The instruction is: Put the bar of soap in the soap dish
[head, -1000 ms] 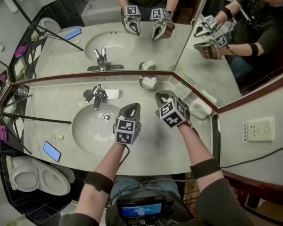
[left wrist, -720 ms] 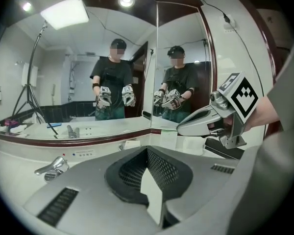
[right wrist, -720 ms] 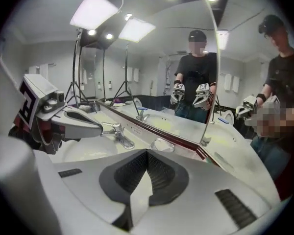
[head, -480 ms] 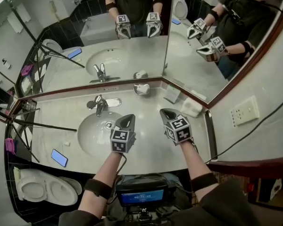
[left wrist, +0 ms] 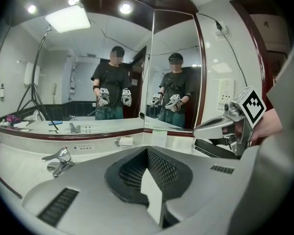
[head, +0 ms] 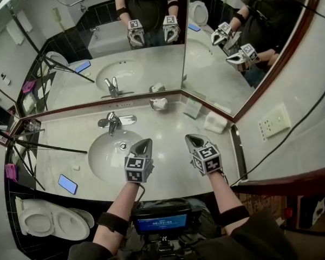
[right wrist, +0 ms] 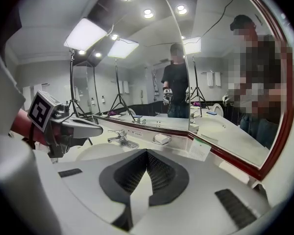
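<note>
A metal soap dish [head: 158,104] stands at the back of the counter by the mirror corner, and a white bar of soap [head: 159,102] lies in it. It shows small in the left gripper view as the soap dish [left wrist: 123,142] and in the right gripper view as the soap dish [right wrist: 161,139]. My left gripper [head: 144,142] hovers over the basin's right rim, shut and empty. My right gripper [head: 192,140] hangs over the bare counter to its right, also shut and empty. Both are well short of the dish. Their jaws meet with nothing between them in the left gripper [left wrist: 147,152] and right gripper [right wrist: 147,153] views.
A chrome faucet [head: 112,121] stands behind the oval basin [head: 105,158]. A phone [head: 67,184] lies at the counter's front left. A white box [head: 215,123] and a card [head: 193,108] sit by the angled mirror. Tripod legs [head: 40,145] cross the left end; a toilet [head: 49,221] is below.
Both grippers have drawn back from the soap dish toward the counter's front edge. The right one has rolled so its marker cube faces up. The soap stays in the dish.
</note>
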Demonstrator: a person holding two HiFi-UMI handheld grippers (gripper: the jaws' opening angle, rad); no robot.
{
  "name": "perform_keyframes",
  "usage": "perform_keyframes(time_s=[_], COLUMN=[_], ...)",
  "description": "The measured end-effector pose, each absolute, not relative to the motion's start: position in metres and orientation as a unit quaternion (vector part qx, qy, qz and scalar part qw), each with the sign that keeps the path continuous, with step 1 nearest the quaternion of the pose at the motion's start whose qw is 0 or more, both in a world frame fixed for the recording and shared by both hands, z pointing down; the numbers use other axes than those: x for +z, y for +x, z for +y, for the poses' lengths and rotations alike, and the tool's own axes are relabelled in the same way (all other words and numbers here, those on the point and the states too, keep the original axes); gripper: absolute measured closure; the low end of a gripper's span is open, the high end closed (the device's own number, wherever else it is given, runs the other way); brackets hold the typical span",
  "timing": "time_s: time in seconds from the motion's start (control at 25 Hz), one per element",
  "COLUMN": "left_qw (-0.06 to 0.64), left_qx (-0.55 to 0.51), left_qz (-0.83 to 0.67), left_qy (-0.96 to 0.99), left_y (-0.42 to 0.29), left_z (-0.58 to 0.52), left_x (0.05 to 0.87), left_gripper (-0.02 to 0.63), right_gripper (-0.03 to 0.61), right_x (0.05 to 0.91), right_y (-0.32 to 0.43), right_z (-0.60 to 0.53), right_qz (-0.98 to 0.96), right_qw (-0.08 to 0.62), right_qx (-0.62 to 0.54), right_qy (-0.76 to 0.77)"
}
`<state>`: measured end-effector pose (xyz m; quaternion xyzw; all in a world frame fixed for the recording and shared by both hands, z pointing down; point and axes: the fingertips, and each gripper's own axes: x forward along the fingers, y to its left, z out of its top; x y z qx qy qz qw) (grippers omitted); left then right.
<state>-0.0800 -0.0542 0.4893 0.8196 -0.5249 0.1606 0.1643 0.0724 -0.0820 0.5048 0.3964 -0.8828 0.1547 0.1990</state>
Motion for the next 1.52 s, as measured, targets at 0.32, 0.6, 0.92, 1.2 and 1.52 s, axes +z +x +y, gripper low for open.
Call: perform_keyframes(time_s=[0.32,0.6,0.92,1.2,1.52], left_qw=[0.154,0.145,0.144,0.147,0.159], left_qx=[0.168,0.175,0.181,0.186,0.185], left_qz=[-0.522,-0.526,-0.528,-0.528,-0.526], left_qy=[0.822,0.82,0.817,0.815,0.814], left_y=[-0.072,-0.072,-0.076,-0.08,-0.087], left_z=[-0.039,-0.044,-0.059,-0.087,-0.121], left_x=[0.493,0.492,0.5,0.517,0.541], left_gripper=[0.614,0.614,0.614,0.614,0.614], right_gripper=[0.558,0.558,0.483,0.376,0.288], right_x=[0.51,0.52,0.524,0.549,0.588], right_y=[0.068,0.067,0.039,0.006,-0.03], right_z=[-0.073,-0.081,-0.115,-0.173,-0.252], right_qz=[-0.884,-0.879,-0.874,-0.867,-0.852], right_qw=[0.203,0.229,0.328,0.394,0.455], right_qx=[0.151,0.125,0.039,-0.008,-0.032], right_qy=[0.392,0.398,0.355,0.305,0.257])
